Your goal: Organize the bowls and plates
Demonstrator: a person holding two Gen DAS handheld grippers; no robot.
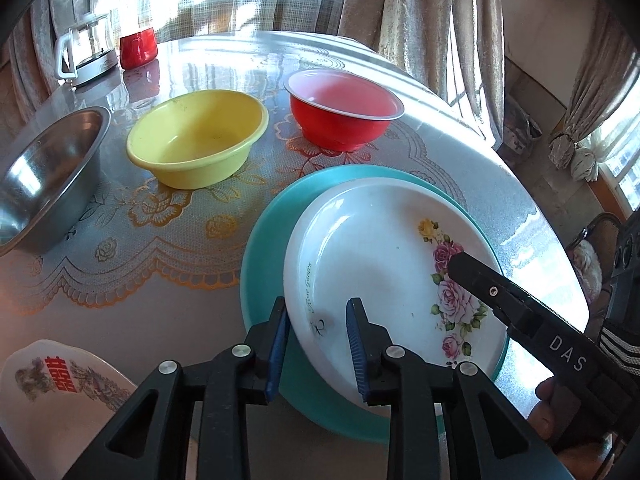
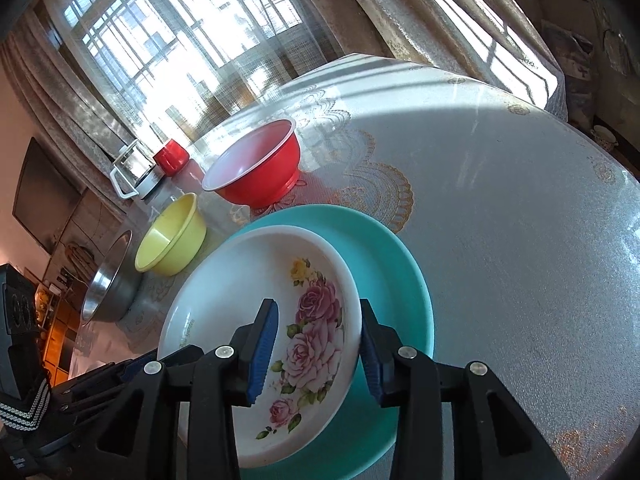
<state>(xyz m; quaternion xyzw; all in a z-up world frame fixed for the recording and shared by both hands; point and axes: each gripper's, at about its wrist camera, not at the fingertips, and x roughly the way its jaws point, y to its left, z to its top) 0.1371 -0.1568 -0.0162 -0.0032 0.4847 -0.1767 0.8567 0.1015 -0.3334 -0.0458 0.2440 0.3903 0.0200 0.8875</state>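
Note:
A white rose-patterned plate (image 1: 376,248) (image 2: 240,280) lies on a teal plate (image 1: 264,240) (image 2: 384,248). My left gripper (image 1: 318,344) is open, its jaws straddling the white plate's near-left rim. My right gripper (image 2: 318,352) is open, its jaws straddling the white plate's rose-side rim; it also shows in the left wrist view (image 1: 460,264). A yellow bowl (image 1: 196,140) (image 2: 172,240), a red bowl (image 1: 340,108) (image 2: 260,168) and a steel bowl (image 1: 44,176) (image 2: 108,280) stand behind. Another white plate (image 1: 52,380) with red characters lies at the near left.
The round table (image 1: 160,280) (image 2: 520,220) has a lace-patterned cover. A glass kettle (image 1: 86,50) (image 2: 134,174) and a red cup (image 1: 138,48) (image 2: 171,157) stand at the far edge by the curtained window. A chair (image 1: 592,256) stands to the right.

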